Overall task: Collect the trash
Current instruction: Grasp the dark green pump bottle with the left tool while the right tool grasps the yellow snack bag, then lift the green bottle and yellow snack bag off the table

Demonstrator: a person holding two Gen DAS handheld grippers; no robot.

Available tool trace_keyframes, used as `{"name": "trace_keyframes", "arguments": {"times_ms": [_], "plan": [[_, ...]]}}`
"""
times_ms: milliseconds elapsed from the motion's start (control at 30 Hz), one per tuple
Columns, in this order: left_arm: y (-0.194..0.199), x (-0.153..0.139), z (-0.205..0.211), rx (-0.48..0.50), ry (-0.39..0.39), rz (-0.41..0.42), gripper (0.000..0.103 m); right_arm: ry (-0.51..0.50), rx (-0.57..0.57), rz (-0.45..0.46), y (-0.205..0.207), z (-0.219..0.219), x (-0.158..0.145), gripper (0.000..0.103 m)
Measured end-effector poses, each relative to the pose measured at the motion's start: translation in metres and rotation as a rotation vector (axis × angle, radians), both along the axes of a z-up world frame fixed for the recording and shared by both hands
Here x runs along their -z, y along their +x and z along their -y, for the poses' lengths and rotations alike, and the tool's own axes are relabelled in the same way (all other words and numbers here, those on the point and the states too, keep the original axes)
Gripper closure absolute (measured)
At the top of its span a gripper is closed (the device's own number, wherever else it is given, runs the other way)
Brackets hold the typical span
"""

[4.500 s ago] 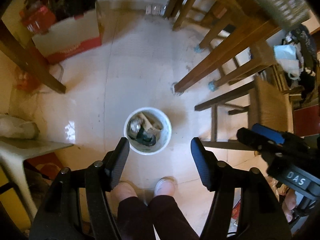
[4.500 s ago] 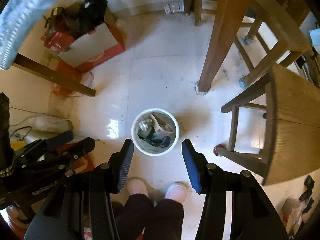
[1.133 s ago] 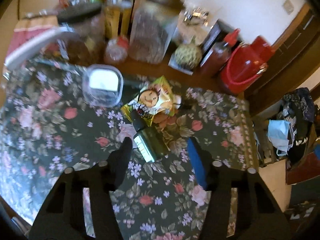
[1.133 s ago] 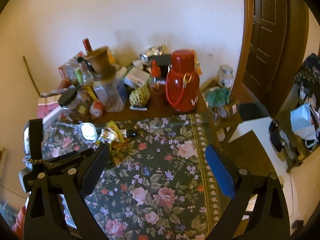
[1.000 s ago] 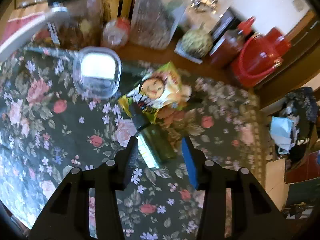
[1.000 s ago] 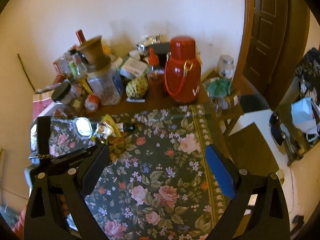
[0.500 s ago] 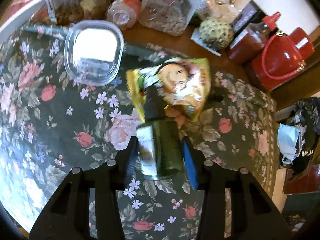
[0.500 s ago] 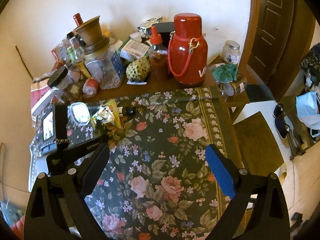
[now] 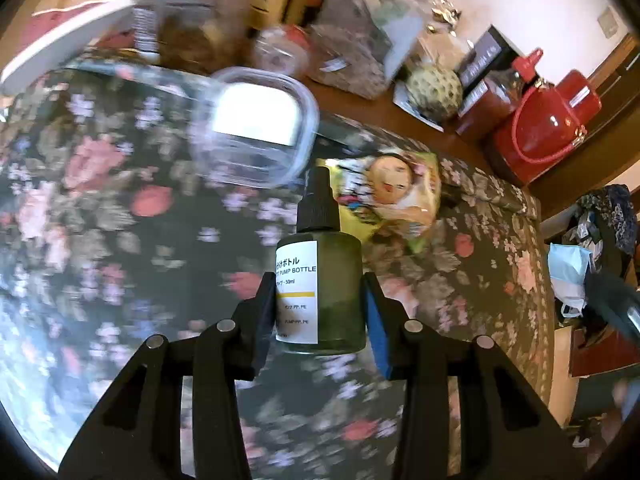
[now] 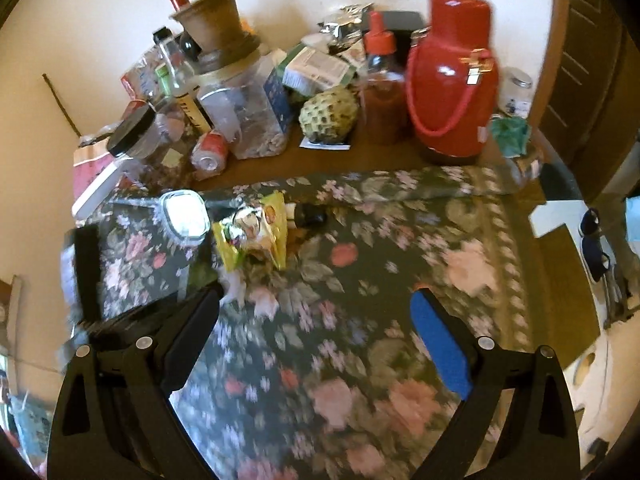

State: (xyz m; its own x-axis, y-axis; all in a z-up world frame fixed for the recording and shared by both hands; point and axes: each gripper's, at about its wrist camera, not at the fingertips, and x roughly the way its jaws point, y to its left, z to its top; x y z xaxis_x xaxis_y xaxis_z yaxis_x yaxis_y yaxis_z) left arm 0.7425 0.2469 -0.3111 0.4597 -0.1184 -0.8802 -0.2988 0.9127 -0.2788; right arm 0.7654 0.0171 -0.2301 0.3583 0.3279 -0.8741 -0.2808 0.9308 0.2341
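You stand over a table under a dark floral cloth, its far strip bare wood and crowded against a cream wall; a brown door stands at the right. At the back are a red flask, a sauce bottle, a clear jar part-filled with pale bits, and a green knobbly fruit. A clear tub lies by a yellow wrapper. Your left gripper clamps the green bottle, pads on both its sides, cap pointing away. Your right gripper gapes wide over the cloth, holding nothing.
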Motion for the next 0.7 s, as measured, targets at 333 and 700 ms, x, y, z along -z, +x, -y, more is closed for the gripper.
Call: {"name": "trace_keyframes", "arguments": {"times_ms": [333,700], "plan": [[-0.039,-0.019,-0.055,-0.079,0.045,0.046,0.062,0.064,-0.035,-0.155,0.062,-0.062,0.068,0.015],[-0.043,-0.038,-0.065,-0.095,0.084,0.091,0.062,-0.02,-0.11,-0.129,0.066,-0.101,0.094,0.078]]}}
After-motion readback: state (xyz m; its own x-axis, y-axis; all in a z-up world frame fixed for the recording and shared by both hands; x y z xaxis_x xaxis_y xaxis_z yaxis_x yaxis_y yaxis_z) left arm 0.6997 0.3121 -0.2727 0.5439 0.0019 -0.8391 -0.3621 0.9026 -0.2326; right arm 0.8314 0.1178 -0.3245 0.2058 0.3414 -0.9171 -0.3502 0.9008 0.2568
